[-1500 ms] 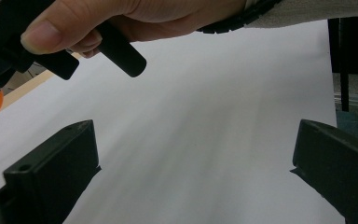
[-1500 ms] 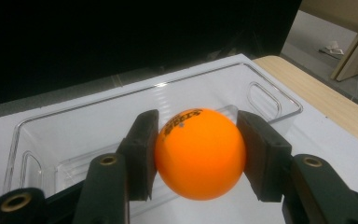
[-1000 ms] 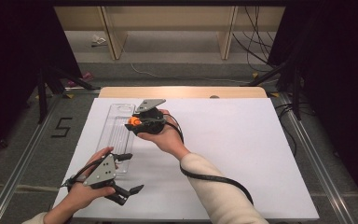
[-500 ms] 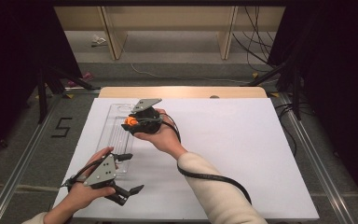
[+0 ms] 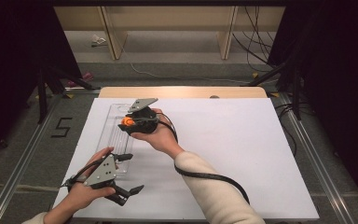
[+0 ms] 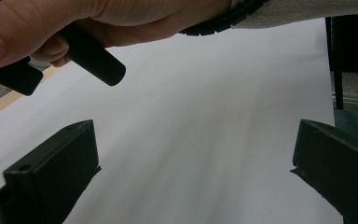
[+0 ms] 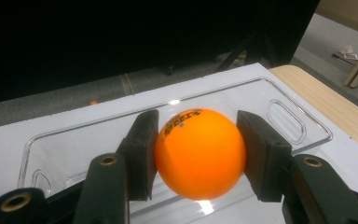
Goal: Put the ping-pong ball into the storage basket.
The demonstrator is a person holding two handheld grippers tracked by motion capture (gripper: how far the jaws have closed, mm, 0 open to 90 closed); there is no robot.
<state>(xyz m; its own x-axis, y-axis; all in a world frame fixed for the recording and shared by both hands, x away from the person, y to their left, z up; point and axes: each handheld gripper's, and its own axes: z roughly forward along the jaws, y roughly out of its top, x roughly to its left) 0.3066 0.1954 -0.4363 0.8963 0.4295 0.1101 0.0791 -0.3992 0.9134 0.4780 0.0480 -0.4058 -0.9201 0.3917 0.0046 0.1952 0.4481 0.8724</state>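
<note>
The right tool [image 7: 198, 156] was clamped on the orange ball [image 7: 199, 152], one pad on each side, and held it above the clear plastic tray [image 7: 286, 122]. The left tool [image 5: 123, 192] rested near the tray's near end with its jaws apart and nothing between them. In my judgement, the ball could slip out, because it is smooth and round and the pads touch it only at small areas; if released from high, it could bounce out of the shallow tray. The white surface [image 5: 242, 149] was otherwise bare, and the room around it was dark, with wooden shelving [image 5: 168, 28] behind.
</note>
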